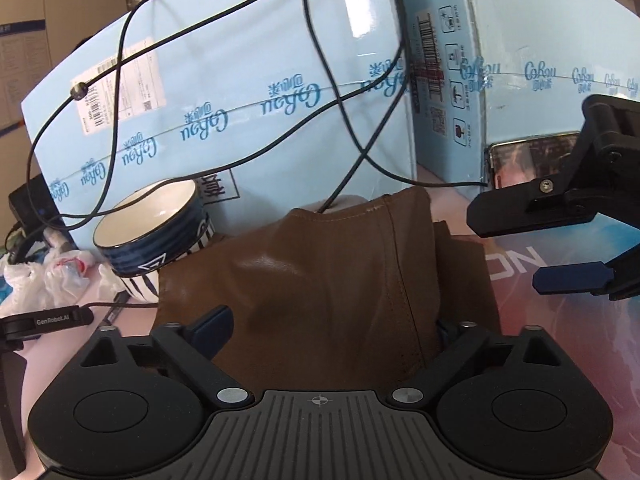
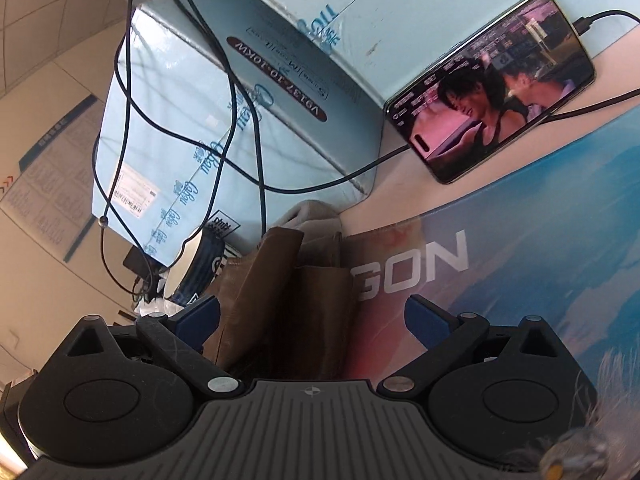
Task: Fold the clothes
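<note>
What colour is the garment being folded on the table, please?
Brown, with a slight leathery sheen; the garment shows best in the left wrist view.

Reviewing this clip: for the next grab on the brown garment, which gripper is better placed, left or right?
Probably left. The left gripper already straddles the brown garment, fabric between its fingers. The right gripper is open with the garment's edge by one finger and mostly mat ahead.
</note>
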Demonstrator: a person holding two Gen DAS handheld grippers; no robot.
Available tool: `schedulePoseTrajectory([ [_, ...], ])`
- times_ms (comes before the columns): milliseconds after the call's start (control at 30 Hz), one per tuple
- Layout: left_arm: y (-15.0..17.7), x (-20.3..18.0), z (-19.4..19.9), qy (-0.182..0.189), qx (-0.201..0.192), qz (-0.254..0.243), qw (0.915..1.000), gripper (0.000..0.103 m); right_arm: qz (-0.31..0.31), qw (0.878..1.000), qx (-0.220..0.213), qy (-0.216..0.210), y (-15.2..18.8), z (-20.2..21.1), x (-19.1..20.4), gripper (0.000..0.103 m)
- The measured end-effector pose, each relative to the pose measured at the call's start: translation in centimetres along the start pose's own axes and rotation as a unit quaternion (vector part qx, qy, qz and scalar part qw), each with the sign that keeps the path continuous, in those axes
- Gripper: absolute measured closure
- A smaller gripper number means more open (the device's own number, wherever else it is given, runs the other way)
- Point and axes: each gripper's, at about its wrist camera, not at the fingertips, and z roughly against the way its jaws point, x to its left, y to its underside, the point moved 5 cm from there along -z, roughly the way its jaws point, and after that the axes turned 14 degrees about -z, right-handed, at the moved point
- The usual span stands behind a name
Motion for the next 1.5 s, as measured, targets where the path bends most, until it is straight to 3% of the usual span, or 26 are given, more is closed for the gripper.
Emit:
schedulePoseTrajectory([
  [67, 0.3, 1.0, 0.3, 0.012, -0.012, 0.026, 0.9995, 0.082, 0.011, 1.000, 0.005, 0.004, 0.2, -0.7, 0.3, 0.003],
  [167, 0.3, 2.1, 1.7, -0.003, -0.046, 0.053, 0.9975, 0.091, 0.041, 0.999, 0.011, 0.017, 0.3, -2.1, 0.8, 0.003],
  [333, 0.3, 4.8, 4.1, -0.050, -0.093, 0.129, 0.9860, 0.093, 0.098, 0.994, -0.007, 0.036, 1.0, -4.6, 2.0, 0.003],
  [400, 0.6, 5.9, 4.3, -0.058, -0.101, 0.165, 0.9793, 0.093, 0.118, 0.992, -0.016, 0.043, 1.4, -5.5, 2.4, 0.008],
  [433, 0.7, 6.2, 4.2, -0.057, -0.102, 0.177, 0.9773, 0.093, 0.134, 0.989, -0.021, 0.053, 1.7, -5.9, 2.6, 0.020],
  [467, 0.8, 6.4, 4.0, -0.056, -0.102, 0.182, 0.9765, 0.094, 0.157, 0.985, -0.026, 0.070, 2.1, -6.2, 2.9, 0.042],
  [500, 0.9, 6.5, 3.9, -0.056, -0.100, 0.185, 0.9761, 0.095, 0.181, 0.979, -0.029, 0.086, 2.5, -6.4, 3.1, 0.054],
  [567, 0.9, 6.6, 3.7, -0.056, -0.099, 0.189, 0.9753, 0.096, 0.208, 0.973, -0.029, 0.095, 3.1, -6.2, 3.3, 0.071],
  [667, 1.0, 6.9, 4.3, -0.071, -0.107, 0.197, 0.9719, 0.098, 0.227, 0.971, -0.020, 0.078, 3.9, -4.4, 3.9, 0.085],
  [800, 0.8, 7.0, 6.3, -0.090, -0.138, 0.194, 0.9671, 0.100, 0.273, 0.961, -0.029, 0.026, 5.9, 0.1, 5.3, 0.094],
  [933, -0.3, 5.7, 9.1, -0.095, -0.185, 0.168, 0.9637, 0.101, 0.262, 0.964, -0.048, 0.005, 6.5, 4.3, 5.1, 0.096],
  [1067, -2.1, 3.1, 13.3, -0.128, -0.244, 0.129, 0.9527, 0.101, 0.247, 0.966, -0.072, -0.004, 6.5, 8.6, 4.3, 0.096],
  [1167, -3.5, 0.6, 16.6, -0.132, -0.294, 0.105, 0.9409, 0.101, 0.236, 0.967, -0.096, -0.013, 6.0, 11.9, 3.5, 0.096],
  [1267, -5.6, -1.7, 18.0, -0.106, -0.326, 0.094, 0.9346, 0.101, 0.223, 0.966, -0.128, -0.003, 5.1, 15.1, 2.4, 0.096],
  [1400, -9.2, -5.8, 17.2, -0.059, -0.342, 0.072, 0.9352, 0.101, 0.169, 0.971, -0.164, 0.029, 2.8, 19.1, -0.2, 0.097],
  [1500, -11.4, -9.4, 16.6, -0.020, -0.354, 0.060, 0.9330, 0.101, 0.153, 0.962, -0.220, 0.056, 1.5, 22.9, -2.3, 0.097],
])
